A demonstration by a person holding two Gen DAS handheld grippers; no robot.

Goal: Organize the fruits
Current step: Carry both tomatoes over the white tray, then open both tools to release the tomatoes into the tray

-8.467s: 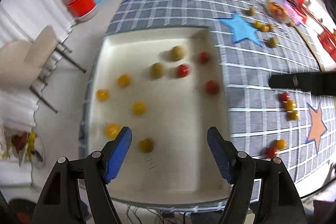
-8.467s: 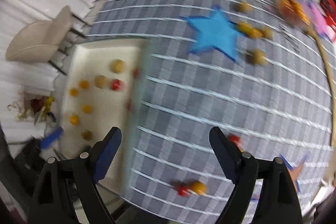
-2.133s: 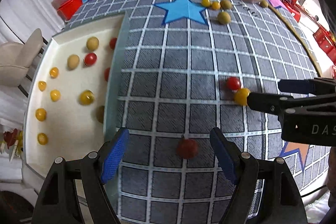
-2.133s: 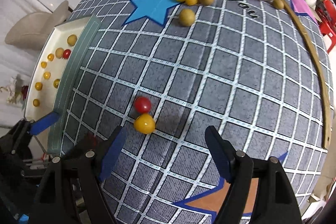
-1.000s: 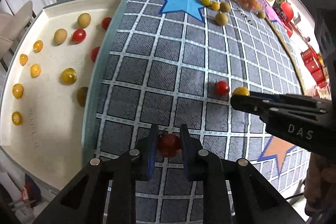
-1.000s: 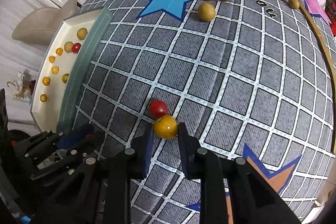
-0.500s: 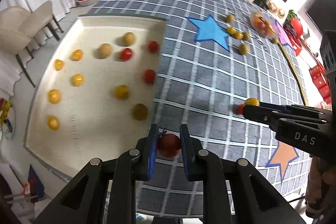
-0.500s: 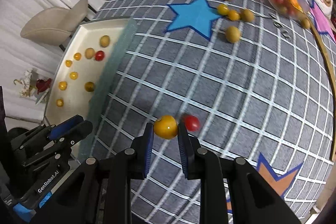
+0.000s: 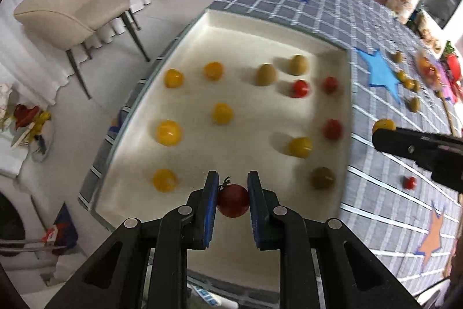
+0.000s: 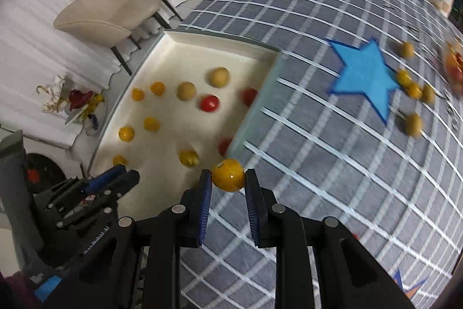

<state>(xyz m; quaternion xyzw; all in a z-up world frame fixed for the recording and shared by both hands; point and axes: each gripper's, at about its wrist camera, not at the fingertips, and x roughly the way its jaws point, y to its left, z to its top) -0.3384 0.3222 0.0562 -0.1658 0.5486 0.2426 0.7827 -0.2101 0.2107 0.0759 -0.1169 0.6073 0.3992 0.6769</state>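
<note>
Left wrist view: left gripper point(image 9: 233, 200), black arms with blue pads, clenched on a small dark-red cherry tomato with a green stem point(image 9: 233, 200), held above the near part of a shallow cream-white rectangular tray point(image 9: 260, 34). Ahead of the pads, inside the tray: yellow cherry tomatoes point(image 9: 168, 132) to the left side, two olive-brown oval fruits point(image 9: 265, 74) farther ahead, red cherry tomatoes point(image 9: 300, 88) ahead and right, one dark olive fruit point(image 9: 322, 177) close on the right. Right of the tray, grey checked tablecloth with coloured felt stars point(image 9: 376, 164); a lone small red tomato point(image 9: 409, 182) lies on it, right of the gripper. The right gripper point(image 9: 379, 132) reaches in from the right edge, a yellow fruit at its tip. Beige chair point(image 9: 72, 10) on the floor, far left. Right wrist view: right gripper point(image 10: 228, 177) clamped on a round yellow cherry tomato point(image 10: 228, 175), held over the tray's right rim where it meets the cloth. The tray lies ahead and left; a blue felt star point(image 10: 364, 77) ahead and right, loose olive and yellow fruits point(image 10: 413, 123) beyond it, blurred. The left gripper's black body shows low on the left.
</note>
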